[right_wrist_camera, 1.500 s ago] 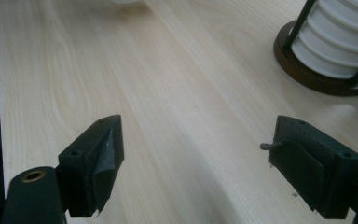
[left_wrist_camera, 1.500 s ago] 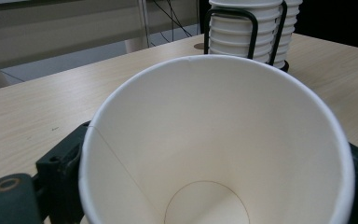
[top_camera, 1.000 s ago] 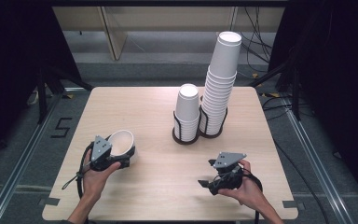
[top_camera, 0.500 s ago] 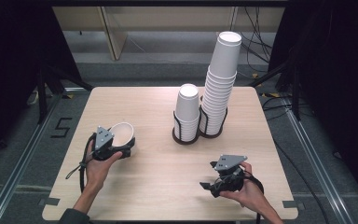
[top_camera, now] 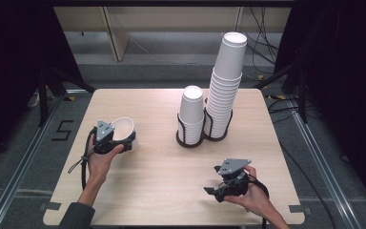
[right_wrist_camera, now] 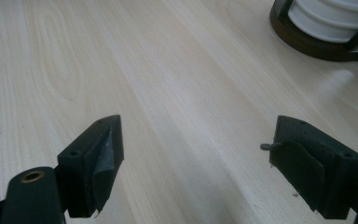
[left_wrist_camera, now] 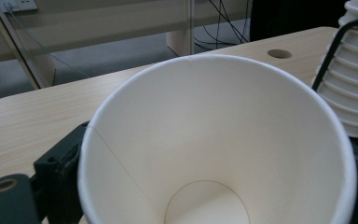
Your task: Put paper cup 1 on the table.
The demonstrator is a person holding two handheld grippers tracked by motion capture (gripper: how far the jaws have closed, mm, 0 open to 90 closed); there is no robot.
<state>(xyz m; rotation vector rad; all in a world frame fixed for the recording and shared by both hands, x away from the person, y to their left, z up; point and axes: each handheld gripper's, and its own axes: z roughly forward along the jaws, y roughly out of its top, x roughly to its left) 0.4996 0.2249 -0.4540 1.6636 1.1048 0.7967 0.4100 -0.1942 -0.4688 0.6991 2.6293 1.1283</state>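
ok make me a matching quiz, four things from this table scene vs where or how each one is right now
Things:
1. loose paper cup
2. tall cup stack
3. short cup stack
4. right gripper

States:
A. open above bare wood
B. left ring of the black holder
C. clamped between the left gripper's jaws
D. right ring of the holder, towering highest

Pairs: 1-C, 2-D, 3-B, 4-A

On the table [top_camera: 162, 186], two cup stacks [top_camera: 224, 90] stand side by side in a holder [top_camera: 190, 139], right of the loose cup [top_camera: 122, 130].
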